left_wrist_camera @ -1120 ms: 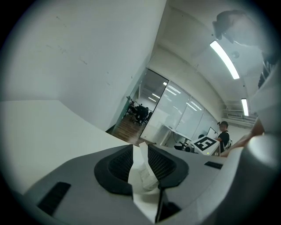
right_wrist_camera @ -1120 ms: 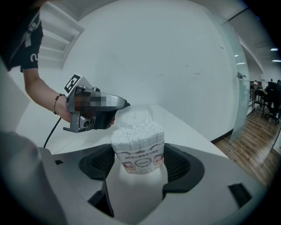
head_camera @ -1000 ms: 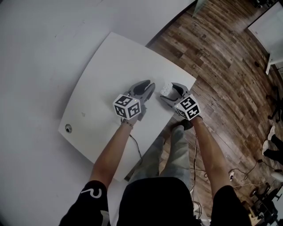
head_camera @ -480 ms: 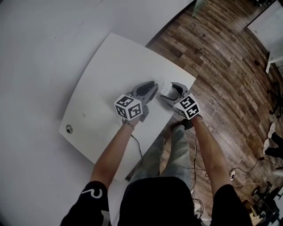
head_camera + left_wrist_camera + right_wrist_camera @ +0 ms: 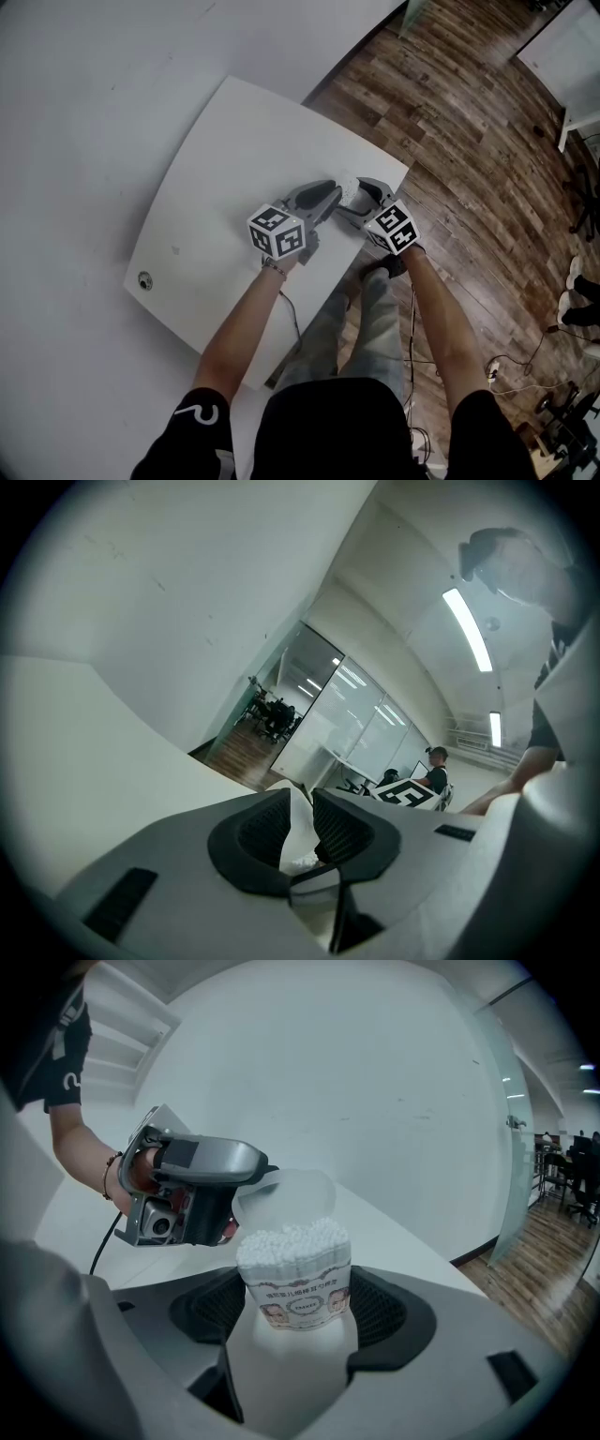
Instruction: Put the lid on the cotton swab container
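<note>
The right gripper (image 5: pixel 364 194) clamps the open cotton swab container (image 5: pixel 293 1269) over the table (image 5: pixel 225 178), and the left gripper (image 5: pixel 323 197) pinches the translucent lid (image 5: pixel 281 1196) just behind the container's mouth, possibly touching it.

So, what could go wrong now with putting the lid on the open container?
1. The left gripper pinches the lid by its edge only, and the lid looks tilted against the opening. It could go on crooked or twist in the jaws.
2. The swabs stand high, so the lid may press on them and not shut.
3. Only the right gripper holds the container; a hard push could make it slip.
</note>
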The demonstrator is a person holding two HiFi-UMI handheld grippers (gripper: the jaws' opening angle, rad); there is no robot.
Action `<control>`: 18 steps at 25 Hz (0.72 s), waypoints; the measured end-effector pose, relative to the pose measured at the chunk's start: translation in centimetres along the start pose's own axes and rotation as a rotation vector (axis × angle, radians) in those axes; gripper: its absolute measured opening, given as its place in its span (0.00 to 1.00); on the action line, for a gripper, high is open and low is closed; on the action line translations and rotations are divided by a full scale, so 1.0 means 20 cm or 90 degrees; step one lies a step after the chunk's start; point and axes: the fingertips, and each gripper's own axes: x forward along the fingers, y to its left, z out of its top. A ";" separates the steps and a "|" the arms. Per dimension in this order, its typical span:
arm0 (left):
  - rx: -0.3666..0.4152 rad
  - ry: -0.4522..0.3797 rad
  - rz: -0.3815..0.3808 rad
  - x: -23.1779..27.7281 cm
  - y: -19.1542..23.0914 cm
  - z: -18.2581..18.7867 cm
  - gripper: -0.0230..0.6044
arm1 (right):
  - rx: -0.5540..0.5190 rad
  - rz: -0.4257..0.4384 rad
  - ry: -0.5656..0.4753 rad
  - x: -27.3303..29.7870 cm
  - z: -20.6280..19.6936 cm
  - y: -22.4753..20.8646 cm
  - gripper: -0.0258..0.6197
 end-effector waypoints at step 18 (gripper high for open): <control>-0.008 0.031 -0.030 0.05 -0.02 -0.06 0.11 | -0.002 0.001 -0.007 0.01 0.00 0.01 0.60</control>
